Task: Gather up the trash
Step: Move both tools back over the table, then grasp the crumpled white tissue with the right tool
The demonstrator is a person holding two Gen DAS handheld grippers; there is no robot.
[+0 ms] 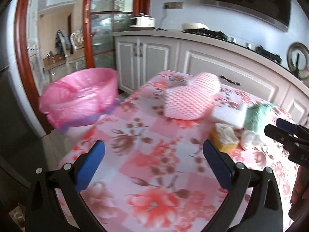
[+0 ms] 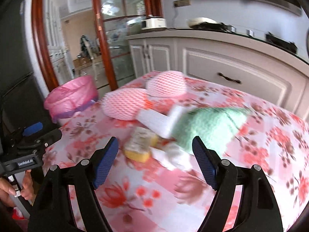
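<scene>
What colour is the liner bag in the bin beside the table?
Pink liner bag, clearest in the left wrist view.

This was a home kitchen. White panelled cabinets ran under a pale countertop that carried a gas hob, a small white cooker and a dark range hood above. A table in a floral cloth stood before them, and a wood-framed glass door opened onto a living room.
</scene>
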